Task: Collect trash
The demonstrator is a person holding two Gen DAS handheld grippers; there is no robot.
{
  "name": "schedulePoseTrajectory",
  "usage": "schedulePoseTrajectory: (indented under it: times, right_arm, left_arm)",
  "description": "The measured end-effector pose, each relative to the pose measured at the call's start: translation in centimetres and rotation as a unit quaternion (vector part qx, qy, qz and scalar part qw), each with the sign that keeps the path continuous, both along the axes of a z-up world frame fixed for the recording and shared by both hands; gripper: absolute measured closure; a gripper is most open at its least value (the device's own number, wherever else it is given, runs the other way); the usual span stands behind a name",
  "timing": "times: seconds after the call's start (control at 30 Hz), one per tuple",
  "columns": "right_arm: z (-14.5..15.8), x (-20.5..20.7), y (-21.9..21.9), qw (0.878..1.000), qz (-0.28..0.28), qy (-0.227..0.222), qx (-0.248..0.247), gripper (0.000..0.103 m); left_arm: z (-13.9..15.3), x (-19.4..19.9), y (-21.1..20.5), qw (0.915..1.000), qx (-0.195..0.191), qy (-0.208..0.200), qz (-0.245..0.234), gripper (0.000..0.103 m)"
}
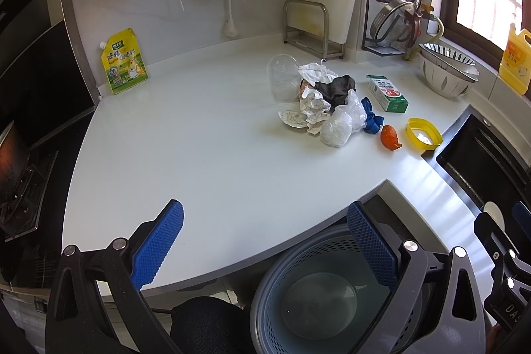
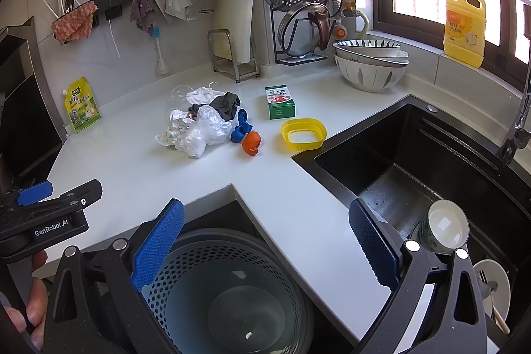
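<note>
Both grippers are held low at the near edge of the white countertop (image 1: 199, 155), above a grey perforated bin (image 2: 232, 281) standing on the floor in the counter's notch. The left gripper (image 1: 265, 244) has its jaws spread wide and holds nothing; the right gripper (image 2: 265, 241) is likewise spread and empty. The finger pads (image 1: 159, 247) are blue with a raised dimpled texture.

The trash lies well ahead of both grippers, mid-counter: a heap (image 1: 318, 108) of crumpled printed paper, white tissue, a dark grey rag and a translucent plastic bag, with a clear plastic cup (image 1: 282, 78) on its side touching the heap's far left. Just right of the heap lie a blue scrap (image 1: 371, 118), an orange peel (image 1: 390, 138), a green-and-white carton (image 1: 386, 93) and a yellow ring-shaped lid (image 1: 424, 132); what sits inside the lid cannot be made out.

Nothing stands between the grippers and the heap. A black sink (image 2: 415, 175) borders the counter on the right. A yellow spouted pouch (image 1: 123, 62) leans on the backsplash, well left.
</note>
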State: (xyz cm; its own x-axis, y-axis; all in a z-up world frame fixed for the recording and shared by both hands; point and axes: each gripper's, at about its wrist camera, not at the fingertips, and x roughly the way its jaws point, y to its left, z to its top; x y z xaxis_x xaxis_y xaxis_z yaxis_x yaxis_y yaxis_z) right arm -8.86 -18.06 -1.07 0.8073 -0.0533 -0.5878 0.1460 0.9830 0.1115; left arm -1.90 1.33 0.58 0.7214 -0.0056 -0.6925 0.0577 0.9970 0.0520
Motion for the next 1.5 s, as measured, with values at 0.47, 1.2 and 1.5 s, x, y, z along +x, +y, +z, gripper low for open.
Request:
schedulePoseTrajectory:
  times: [0.47,1.2,1.5]
  right_arm:
    - [-2.2,3.7,-4.1,1.0,0.002,0.018,-0.011,0.008]
    - [-5.1,19.2,-9.1,0.994,0.034,0.101,-0.001,0.008]
    - [-6.5,21.9,-9.6,0.99,0.041,0.133,0.026,0.008]
  left_arm:
    - [-2.2,3.8,-0.6,0.9999,0.004,0.005,0.015,0.006]
    - [-4.9,12.5,-4.3,0.9996,-0.02,0.02,0.008,0.006]
    - [-5.6,13.4,-4.7,0.9994,-0.022,0.027,0.007,0.006]
